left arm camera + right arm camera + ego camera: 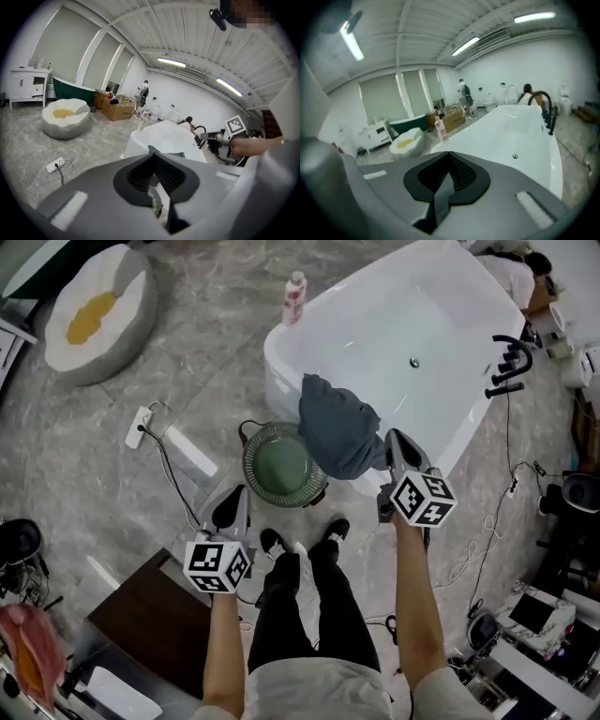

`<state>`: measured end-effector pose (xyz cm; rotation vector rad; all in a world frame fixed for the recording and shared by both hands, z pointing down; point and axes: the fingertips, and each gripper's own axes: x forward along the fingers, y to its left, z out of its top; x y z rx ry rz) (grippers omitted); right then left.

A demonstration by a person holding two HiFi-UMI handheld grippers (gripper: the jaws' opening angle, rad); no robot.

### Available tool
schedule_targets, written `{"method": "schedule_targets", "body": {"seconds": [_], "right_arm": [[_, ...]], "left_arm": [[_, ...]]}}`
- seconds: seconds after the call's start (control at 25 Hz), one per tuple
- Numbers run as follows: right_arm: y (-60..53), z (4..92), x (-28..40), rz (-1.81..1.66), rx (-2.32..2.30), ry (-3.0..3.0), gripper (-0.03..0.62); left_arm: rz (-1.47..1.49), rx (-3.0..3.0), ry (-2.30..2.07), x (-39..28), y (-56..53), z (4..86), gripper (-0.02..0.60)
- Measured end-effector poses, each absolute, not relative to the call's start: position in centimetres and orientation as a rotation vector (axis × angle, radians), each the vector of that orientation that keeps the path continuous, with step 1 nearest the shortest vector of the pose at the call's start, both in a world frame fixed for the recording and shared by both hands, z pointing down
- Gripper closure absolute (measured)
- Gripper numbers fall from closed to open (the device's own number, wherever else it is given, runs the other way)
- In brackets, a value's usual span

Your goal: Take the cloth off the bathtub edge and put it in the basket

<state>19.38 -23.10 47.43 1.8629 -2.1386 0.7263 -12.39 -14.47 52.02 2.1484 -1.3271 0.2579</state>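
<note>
Marbled grey floor [211, 352] is seen. Left gripper [240, 495] and right gripper [394, 439] are pressed together, empty; slate-blue cloth [337, 427] lies draped beside the right.

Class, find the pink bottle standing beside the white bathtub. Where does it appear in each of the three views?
Head view: pink bottle at top centre, just left of the tub's corner.
Left gripper view: bottle near the centre, beyond the tub.
Right gripper view: bottle left of centre, beside the tub.
Shared landmark: white bathtub.
</note>
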Motion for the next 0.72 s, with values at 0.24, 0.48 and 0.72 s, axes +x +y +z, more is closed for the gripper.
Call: {"method": "schedule_targets", "body": {"seconds": [0.24,0.48,0.72], "right_arm": [[-23.3,55.3,18.1,0.515,1.513,-2.089,0.539],[-23.8,60.7,17.6,0.573,1.268,-2.129,0.22],[-24.9,67.3,16.6,0.584,0.985,-2.11,0.02]], "left_arm": [[0.315,2.172,-1.253,-9.7,-15.3,56.6,0.523],[0.378,2.189,-1.156,-4.8,-14.4,59.1,0.523],[0.353,2.127,-1.164,-3.5,-14.2,60.2,0.523]]}}
